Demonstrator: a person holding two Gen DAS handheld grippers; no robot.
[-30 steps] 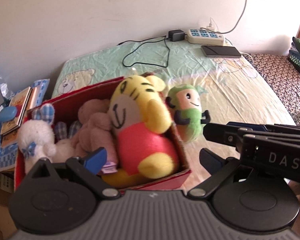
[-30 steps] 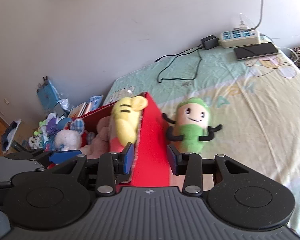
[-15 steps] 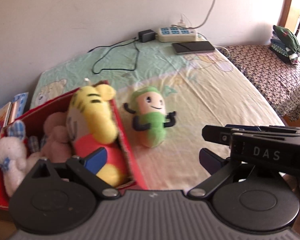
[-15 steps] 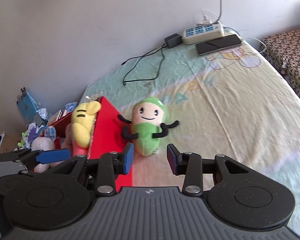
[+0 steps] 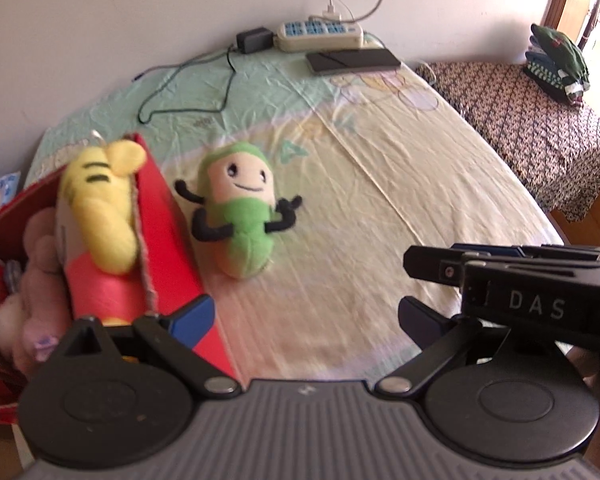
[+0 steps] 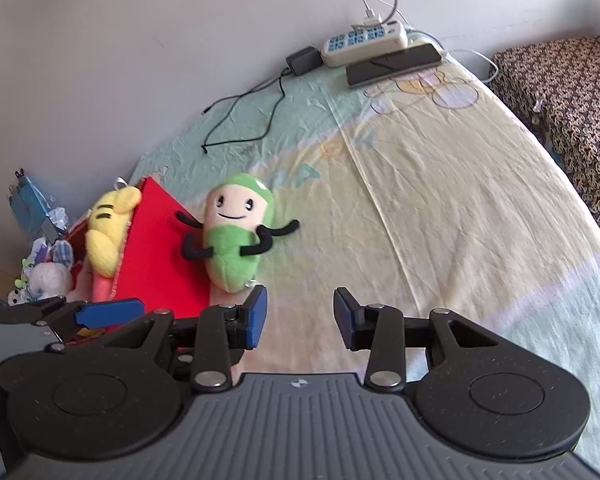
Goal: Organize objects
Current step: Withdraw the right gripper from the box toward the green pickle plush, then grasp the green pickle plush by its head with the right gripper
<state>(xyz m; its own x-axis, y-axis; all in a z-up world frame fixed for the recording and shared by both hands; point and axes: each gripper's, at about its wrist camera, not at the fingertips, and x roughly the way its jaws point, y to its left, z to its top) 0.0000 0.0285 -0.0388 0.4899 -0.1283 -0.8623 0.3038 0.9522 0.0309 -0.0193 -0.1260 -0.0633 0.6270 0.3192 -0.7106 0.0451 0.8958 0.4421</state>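
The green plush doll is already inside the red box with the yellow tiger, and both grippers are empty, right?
Not quite: the green plush doll lies on the bedsheet beside the red box, outside it, as the right wrist view shows. The yellow tiger is inside; both grippers are empty.

– Can you read anything here?
– Only one word: "DAS" in pale capitals on the side of the right gripper [image 5: 536,304], as your left wrist camera shows it.
– And the bed sheet [image 6: 440,208]?
– It carries faint printed letters, too washed out for you to read.
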